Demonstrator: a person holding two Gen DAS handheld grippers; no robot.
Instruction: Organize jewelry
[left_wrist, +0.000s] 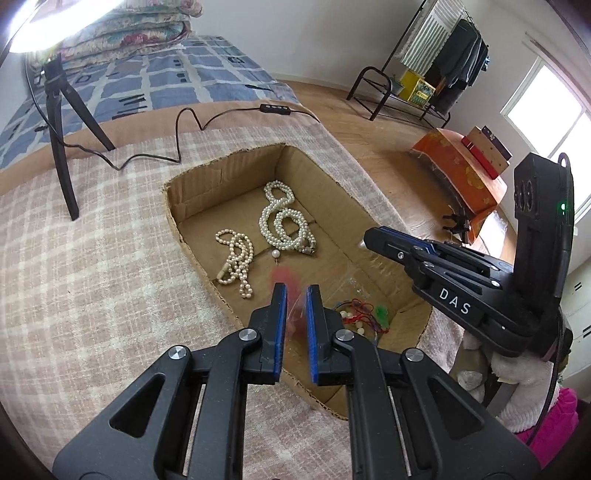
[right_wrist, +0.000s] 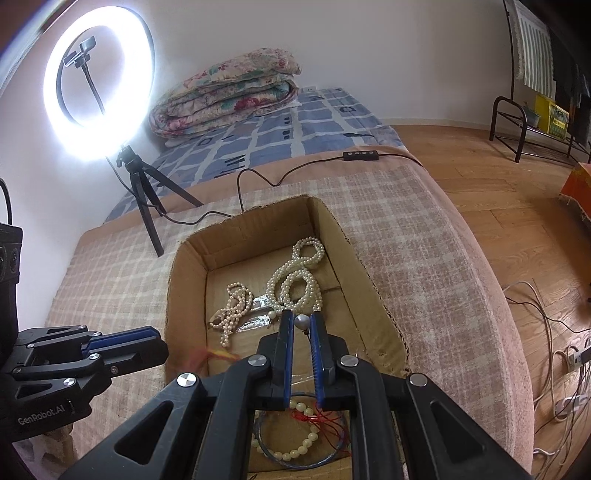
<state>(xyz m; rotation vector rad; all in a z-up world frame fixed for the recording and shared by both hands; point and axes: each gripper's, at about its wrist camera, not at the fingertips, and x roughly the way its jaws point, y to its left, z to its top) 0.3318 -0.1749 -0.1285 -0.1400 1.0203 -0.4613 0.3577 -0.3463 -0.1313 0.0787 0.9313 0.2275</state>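
Right gripper (right_wrist: 302, 328), jaws narrowly parted, pinches a grey bead (right_wrist: 301, 322) over the box (right_wrist: 186, 295); left gripper (left_wrist: 295, 299), jaws slightly apart, holds a blurred red bag (left_wrist: 284, 280) above the box's near end. Two pearl strands (left_wrist: 282, 218) lie on the box floor just past both grippers, long axes running lengthwise; a bead bracelet (right_wrist: 295, 443) lies under the right gripper. Readable: "DAS", "GenRobot.AI".

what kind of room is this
Most likely a bedroom: a bed with a blue checked sheet, a folded floral quilt, and a clothes rack with hanging garments.
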